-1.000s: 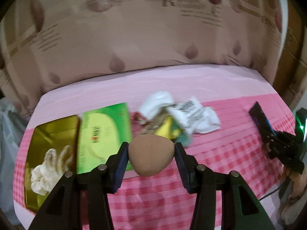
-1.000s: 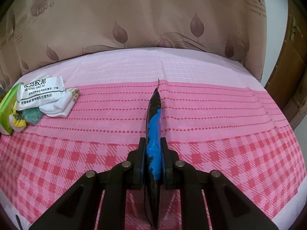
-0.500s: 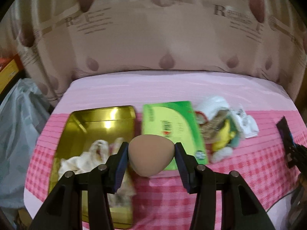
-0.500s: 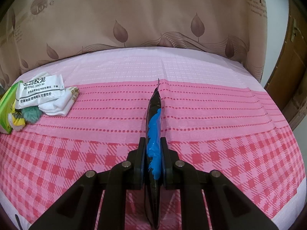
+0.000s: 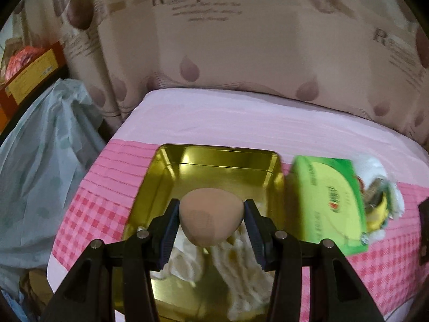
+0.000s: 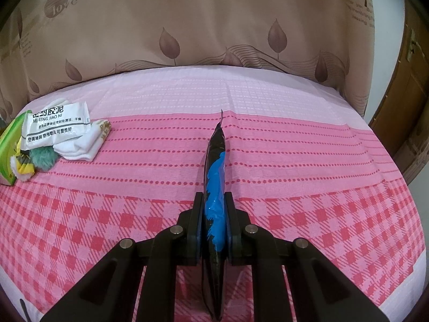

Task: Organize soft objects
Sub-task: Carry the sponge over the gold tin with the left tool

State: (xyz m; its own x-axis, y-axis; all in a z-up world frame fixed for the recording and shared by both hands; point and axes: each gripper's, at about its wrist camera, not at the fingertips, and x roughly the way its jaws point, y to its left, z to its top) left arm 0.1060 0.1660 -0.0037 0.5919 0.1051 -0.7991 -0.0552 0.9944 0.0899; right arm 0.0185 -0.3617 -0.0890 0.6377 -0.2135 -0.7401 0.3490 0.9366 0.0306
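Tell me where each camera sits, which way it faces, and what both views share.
Left wrist: rides the left gripper, aimed down at the gold tin; only its fingers clamping a tan sponge show.
Right wrist: rides the right gripper, aimed down across the pink tablecloth; only its fingers pinching a black-and-blue packet show.
Shared: tablecloth, curtain, green box.
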